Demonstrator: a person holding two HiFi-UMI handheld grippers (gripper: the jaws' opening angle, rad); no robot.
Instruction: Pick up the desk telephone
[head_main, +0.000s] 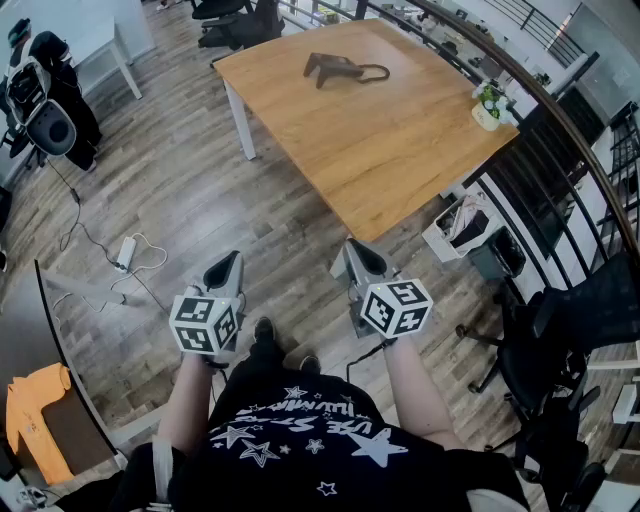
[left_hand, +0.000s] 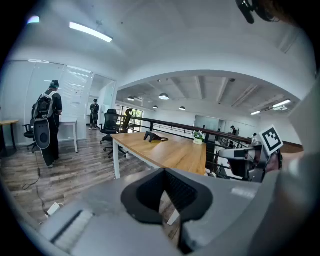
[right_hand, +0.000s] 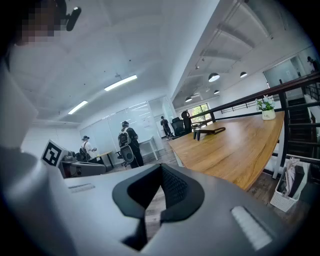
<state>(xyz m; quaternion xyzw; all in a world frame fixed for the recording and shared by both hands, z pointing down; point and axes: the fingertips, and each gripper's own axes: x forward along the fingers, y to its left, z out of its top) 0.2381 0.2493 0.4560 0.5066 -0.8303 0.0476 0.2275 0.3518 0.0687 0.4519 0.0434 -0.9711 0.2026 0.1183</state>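
Note:
The desk telephone (head_main: 340, 68) is a dark handset-shaped set with a looped cord, lying on the far half of a wooden table (head_main: 370, 140). It shows small in the left gripper view (left_hand: 155, 137) and in the right gripper view (right_hand: 209, 131). I stand on the floor short of the table's near corner. My left gripper (head_main: 228, 268) and right gripper (head_main: 362, 260) are held side by side at waist height and point toward the table. On both, the jaws meet with nothing between them (left_hand: 165, 192) (right_hand: 160, 192).
A small potted plant (head_main: 487, 105) stands at the table's right edge by a dark railing (head_main: 560, 110). A white bin (head_main: 462, 225) and a black office chair (head_main: 560, 330) are at the right. A power strip (head_main: 125, 252) with cable lies on the floor, left. A person with a backpack (left_hand: 47, 122) stands far left.

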